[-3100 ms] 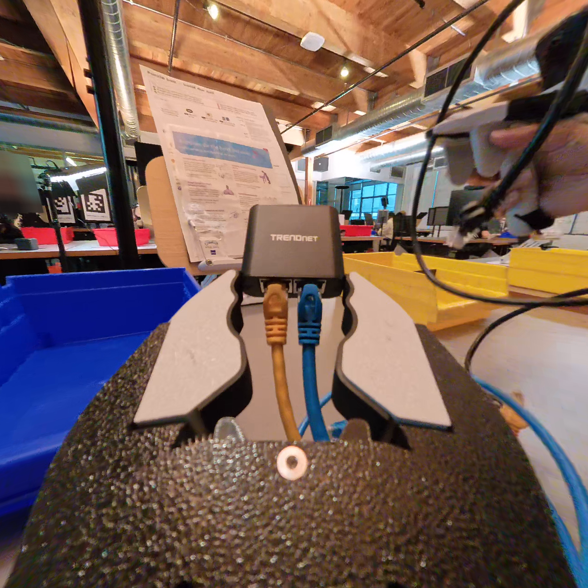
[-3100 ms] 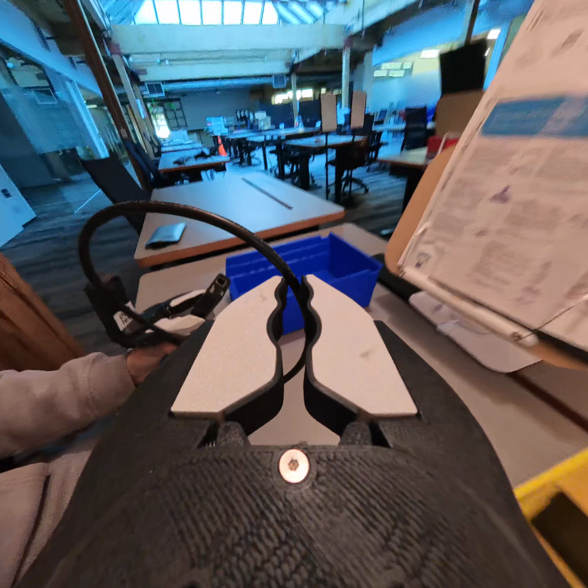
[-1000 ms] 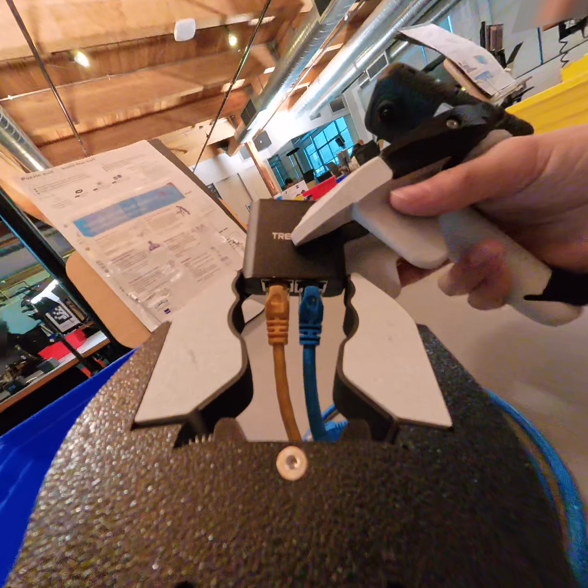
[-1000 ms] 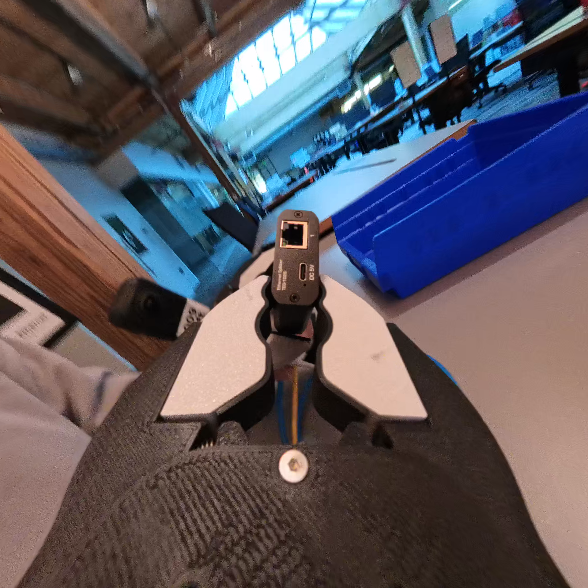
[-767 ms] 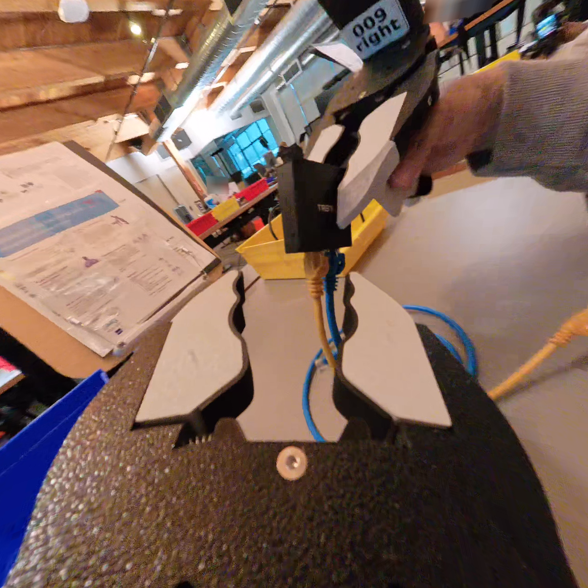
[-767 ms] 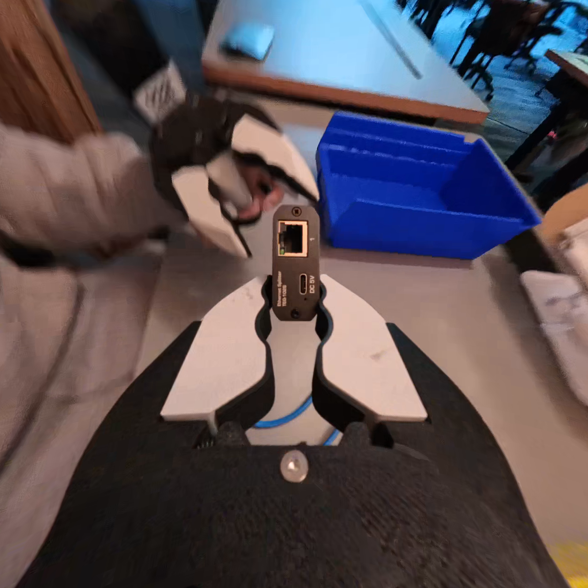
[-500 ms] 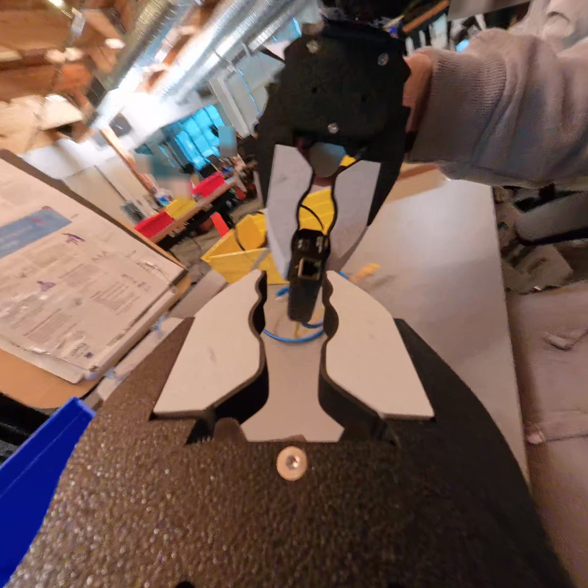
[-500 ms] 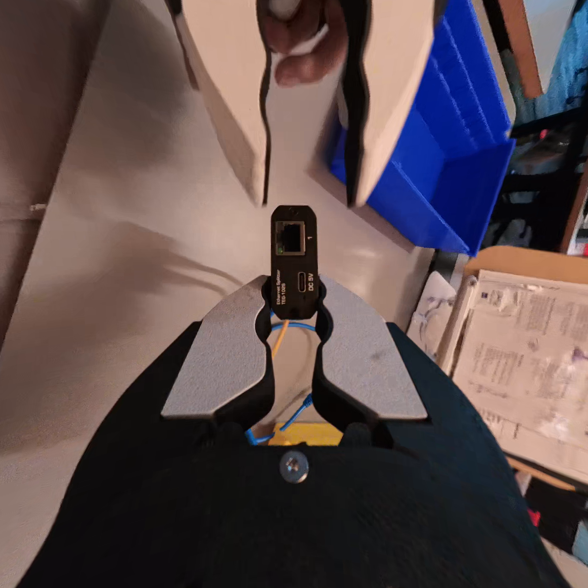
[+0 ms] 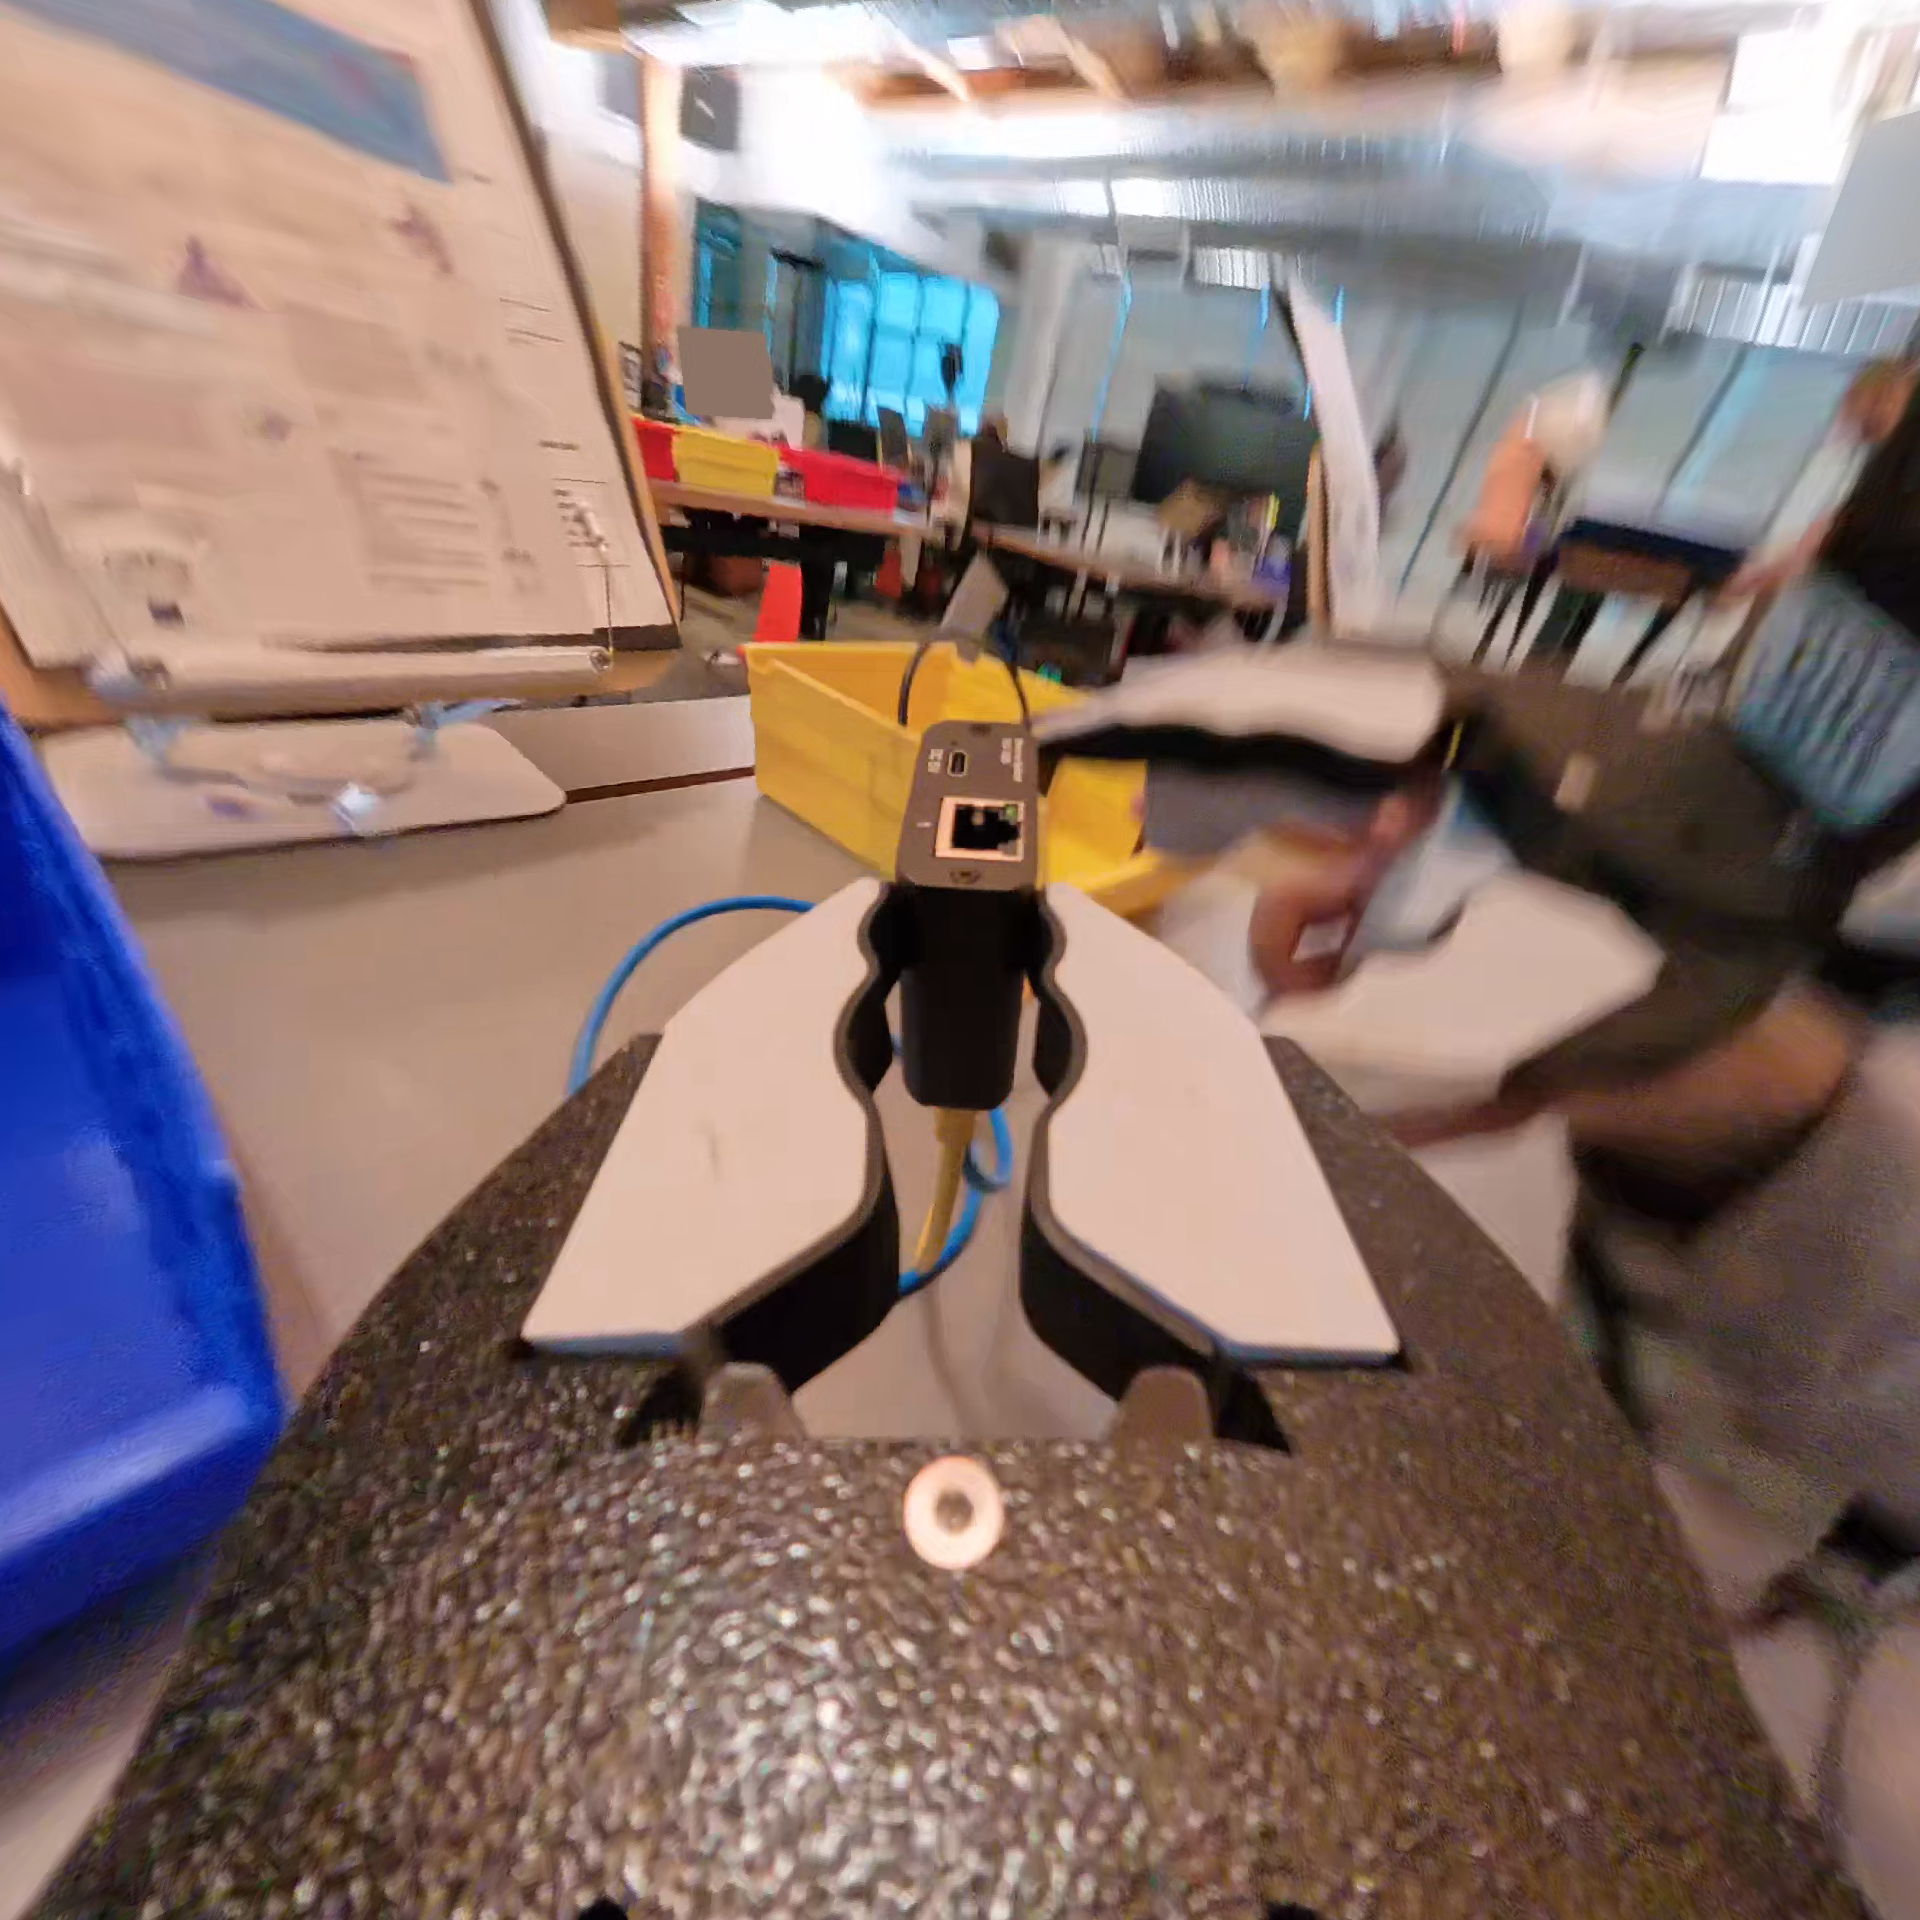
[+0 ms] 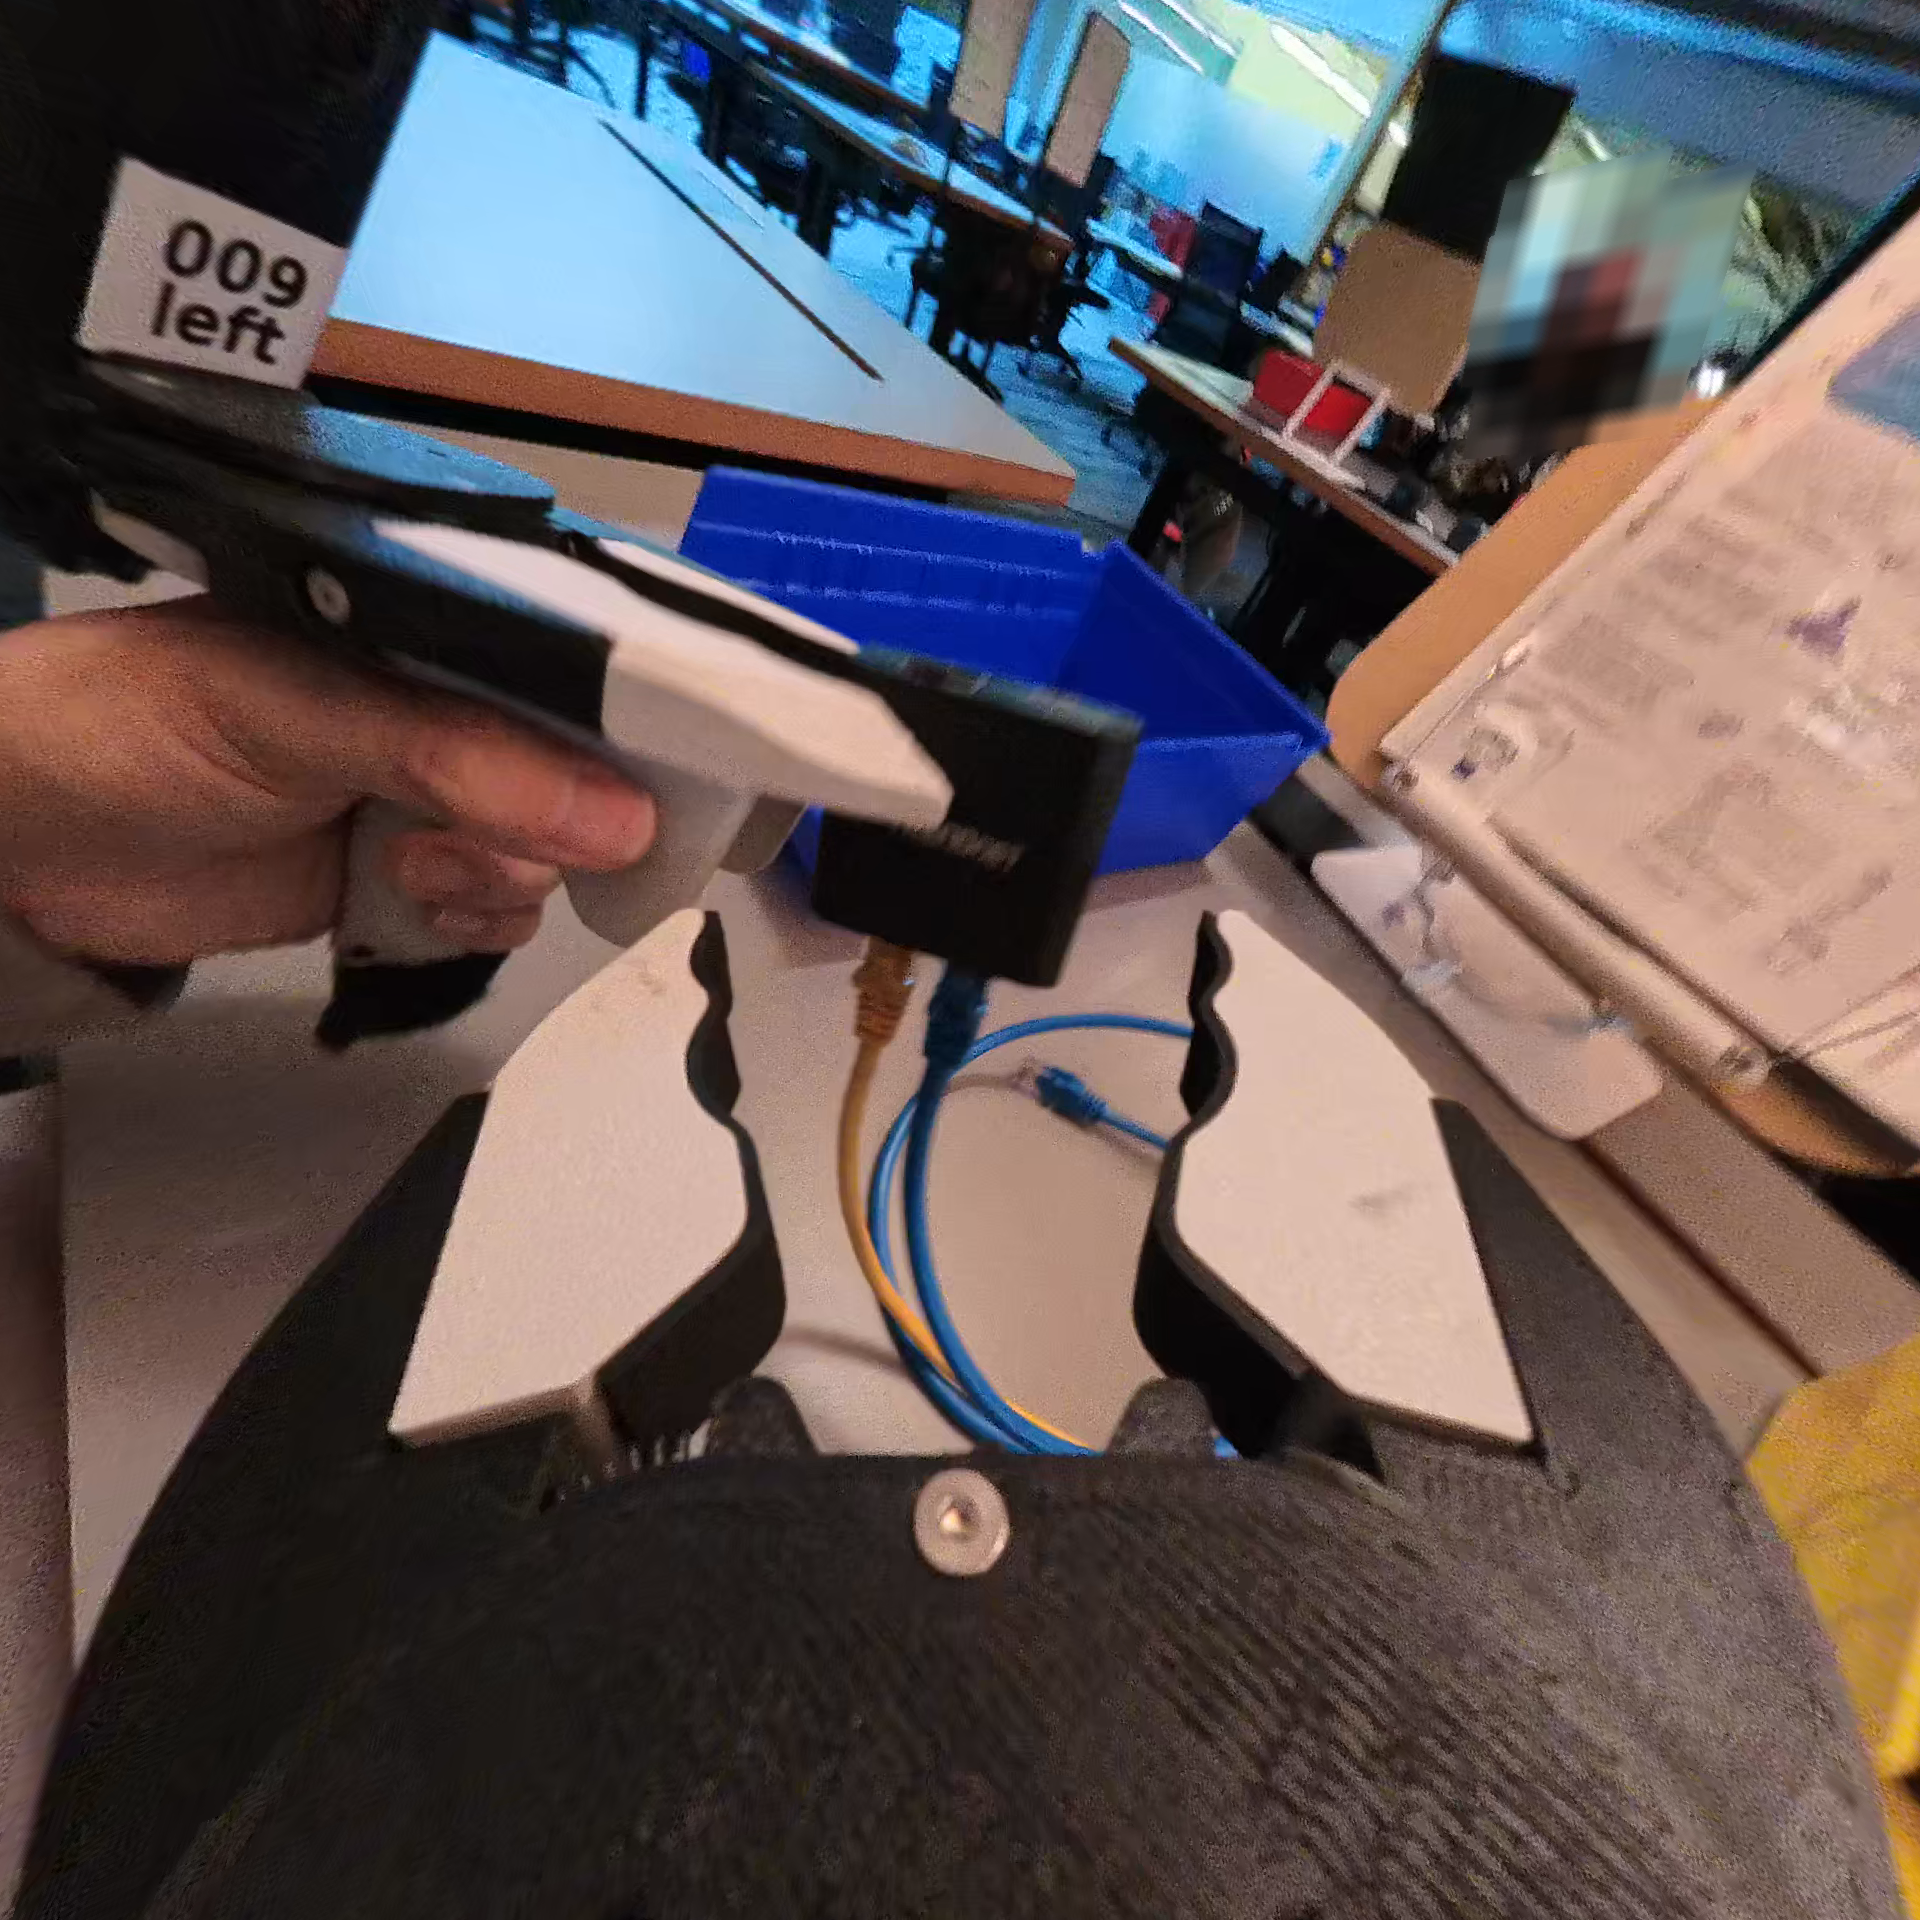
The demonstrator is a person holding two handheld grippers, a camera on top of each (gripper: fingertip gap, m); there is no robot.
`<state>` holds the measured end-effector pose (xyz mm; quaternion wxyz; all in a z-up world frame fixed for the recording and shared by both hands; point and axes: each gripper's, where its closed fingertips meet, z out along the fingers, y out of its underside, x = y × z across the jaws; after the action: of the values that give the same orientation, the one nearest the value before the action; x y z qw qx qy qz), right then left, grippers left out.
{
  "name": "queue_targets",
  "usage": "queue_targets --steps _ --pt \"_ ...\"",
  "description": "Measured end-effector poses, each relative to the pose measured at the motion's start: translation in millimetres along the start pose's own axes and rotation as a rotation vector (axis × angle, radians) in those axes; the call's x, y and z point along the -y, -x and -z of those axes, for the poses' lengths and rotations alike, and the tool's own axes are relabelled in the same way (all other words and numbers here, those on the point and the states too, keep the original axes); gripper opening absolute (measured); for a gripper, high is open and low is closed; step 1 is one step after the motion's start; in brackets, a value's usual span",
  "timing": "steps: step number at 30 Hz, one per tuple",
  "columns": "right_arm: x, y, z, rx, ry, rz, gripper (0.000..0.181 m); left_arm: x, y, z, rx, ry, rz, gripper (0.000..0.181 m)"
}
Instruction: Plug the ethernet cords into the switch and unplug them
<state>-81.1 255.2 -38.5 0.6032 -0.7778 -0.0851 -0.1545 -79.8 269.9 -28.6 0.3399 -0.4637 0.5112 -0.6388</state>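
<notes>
My left gripper (image 9: 961,914) is shut on the black switch (image 9: 971,821) and holds it above the table, its end face with one empty port turned to the camera. A yellow cord (image 9: 943,1174) and a blue cord (image 9: 982,1164) hang from its hidden end. In the right wrist view the switch (image 10: 966,821) sits in the left gripper's fingers (image 10: 748,707), with the yellow plug (image 10: 881,987) and blue plug (image 10: 954,1013) in its lower ports. My right gripper (image 10: 956,925) is open and empty, just below the switch. The blue cord's loose end (image 10: 1070,1096) lies on the table.
A blue bin (image 9: 104,1039) stands at the left, also in the right wrist view (image 10: 987,623). A yellow bin (image 9: 831,717) holding a black cable stands behind the switch. A document stand (image 9: 291,364) rises at the back. The right gripper shows blurred (image 9: 1247,707). The grippers are tip to tip, or close to it.
The switch has passed from my right gripper to my left. The left gripper closed on it; the right gripper let go, opened wide and drew back. Both cords stayed plugged in.
</notes>
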Motion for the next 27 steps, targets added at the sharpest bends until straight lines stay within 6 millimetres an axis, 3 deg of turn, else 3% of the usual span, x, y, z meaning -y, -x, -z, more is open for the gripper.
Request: queue_targets --steps 2,5,9,13,15,18,20,22,27 --pt "-16 -1 -11 -0.078 0.033 0.0 0.085 -2 4 -3 0.017 -0.06 0.195 0.023" --pt "-25 -9 -18 -0.157 0.056 0.019 0.083 -9 6 -7 0.034 -0.127 0.389 0.023" --pt "-29 -10 -19 -0.128 0.028 0.018 0.062 -9 -10 -15 -0.039 -0.142 0.46 0.023" --pt "-35 -6 -8 0.09 0.074 0.111 0.062 -14 -22 -18 -0.105 -0.061 0.25 0.025" --pt "-39 -3 7 0.242 0.156 0.218 0.062 -19 -34 -15 -0.19 -0.003 0.014 0.032" --pt "-46 1 29 0.43 0.304 0.458 0.062 -34 -43 -7 -0.191 0.129 -0.43 0.062" --pt "-51 7 41 0.554 0.373 0.623 0.062 -43 -46 -5 -0.181 0.18 -0.644 0.07" --pt "-56 13 47 0.636 0.445 0.693 0.062 -45 -52 -4 -0.205 0.157 -0.698 0.072" --pt "-68 7 45 0.647 0.587 0.832 0.062 -59 -60 -6 -0.257 0.197 -0.703 0.069"
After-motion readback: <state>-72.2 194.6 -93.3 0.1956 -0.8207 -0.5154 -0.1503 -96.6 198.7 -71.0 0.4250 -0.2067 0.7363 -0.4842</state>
